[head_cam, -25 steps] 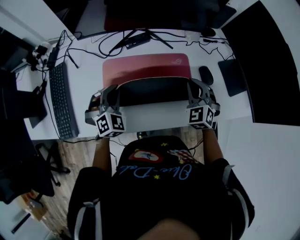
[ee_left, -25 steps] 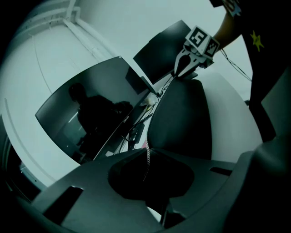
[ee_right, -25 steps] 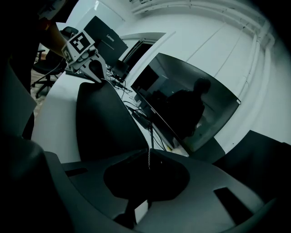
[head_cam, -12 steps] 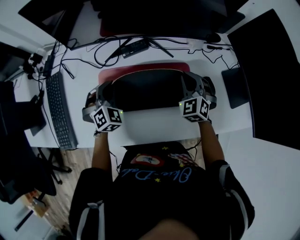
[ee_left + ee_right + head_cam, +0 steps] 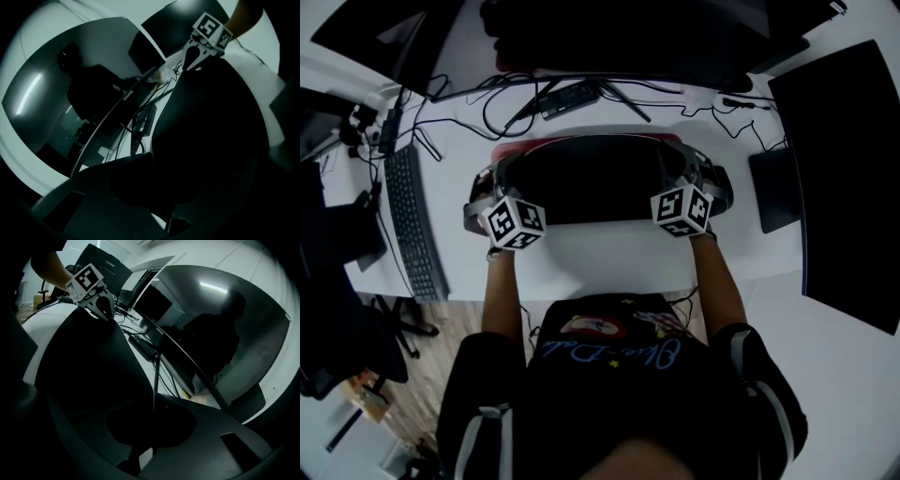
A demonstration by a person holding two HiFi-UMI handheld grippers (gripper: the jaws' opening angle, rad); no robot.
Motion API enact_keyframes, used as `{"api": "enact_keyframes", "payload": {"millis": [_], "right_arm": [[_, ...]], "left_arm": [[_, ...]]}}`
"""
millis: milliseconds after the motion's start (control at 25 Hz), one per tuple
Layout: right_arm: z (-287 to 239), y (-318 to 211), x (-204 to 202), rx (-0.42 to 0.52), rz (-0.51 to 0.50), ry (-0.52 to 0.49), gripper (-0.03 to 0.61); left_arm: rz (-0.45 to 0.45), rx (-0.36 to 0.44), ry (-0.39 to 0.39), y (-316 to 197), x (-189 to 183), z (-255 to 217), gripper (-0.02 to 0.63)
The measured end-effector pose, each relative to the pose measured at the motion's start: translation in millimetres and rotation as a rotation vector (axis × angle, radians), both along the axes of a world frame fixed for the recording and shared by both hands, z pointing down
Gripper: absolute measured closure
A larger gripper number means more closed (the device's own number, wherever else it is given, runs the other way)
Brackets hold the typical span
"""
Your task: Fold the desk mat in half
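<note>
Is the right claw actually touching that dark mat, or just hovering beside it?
Touching. The right gripper view shows the right gripper with its jaws pinched shut on the stitched edge of the desk mat.

Desk mat (image 5: 581,178): matt black underside, stitched edge. Desk (image 5: 600,258): smooth white. Monitor (image 5: 220,333): glossy screen.

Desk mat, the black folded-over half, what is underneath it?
A thin pink strip of the mat shows along the far edge. The black flap hides everything else beneath it.
</note>
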State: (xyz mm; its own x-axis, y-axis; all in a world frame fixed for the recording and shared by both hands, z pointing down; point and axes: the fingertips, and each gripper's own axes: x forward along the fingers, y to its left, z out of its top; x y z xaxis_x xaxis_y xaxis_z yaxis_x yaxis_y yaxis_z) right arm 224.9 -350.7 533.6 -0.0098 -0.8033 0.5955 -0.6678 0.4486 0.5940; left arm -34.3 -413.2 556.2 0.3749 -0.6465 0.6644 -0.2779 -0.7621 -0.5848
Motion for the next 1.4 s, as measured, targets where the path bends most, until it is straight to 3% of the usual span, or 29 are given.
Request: {"api": "enact_keyframes", "payload": {"millis": [200, 440, 520, 640, 720, 800, 1080, 1280, 1400], "right_arm": [[17, -6, 2, -0.034, -0.015, 0.023, 0.565], [27, -12, 1, -0.049, -0.024, 0.077, 0.565], [29, -13, 2, -0.057, -0.022, 0.079, 0.564], [30, -14, 3, -0.074, -0.014, 0.061, 0.548], [27, -15, 5, -0.067, -0.001, 0.049, 0.448], [20, -16, 7, -0.041, 0.019, 0.027, 0.365], [-34, -6, 13, 0.094, 0.098, -0.068, 0.360], [-65, 25, 1, 0.160, 0.120, -0.131, 0.360], [-69, 52, -6, 0.160, 0.128, -0.142, 0.360]], "left_arm": [[0.013, 0.008, -0.057, -8, 4, 13, 0.592], [0.010, 0.003, -0.072, -12, 3, 21, 0.580], [0.002, -0.014, -0.042, -14, 3, 20, 0.568], [-0.029, -0.026, 0.029, -19, 0, 15, 0.499], [-0.050, -0.036, 0.065, -22, -3, 12, 0.414], [-0.067, -0.042, 0.102, -25, -6, 7, 0.379], [-0.084, 0.044, 0.307, -19, -9, -54, 0.377], [-0.002, 0.042, 0.351, 25, -3, -74, 0.380], [0.067, 0.014, 0.325, 60, 6, -73, 0.414]]}}
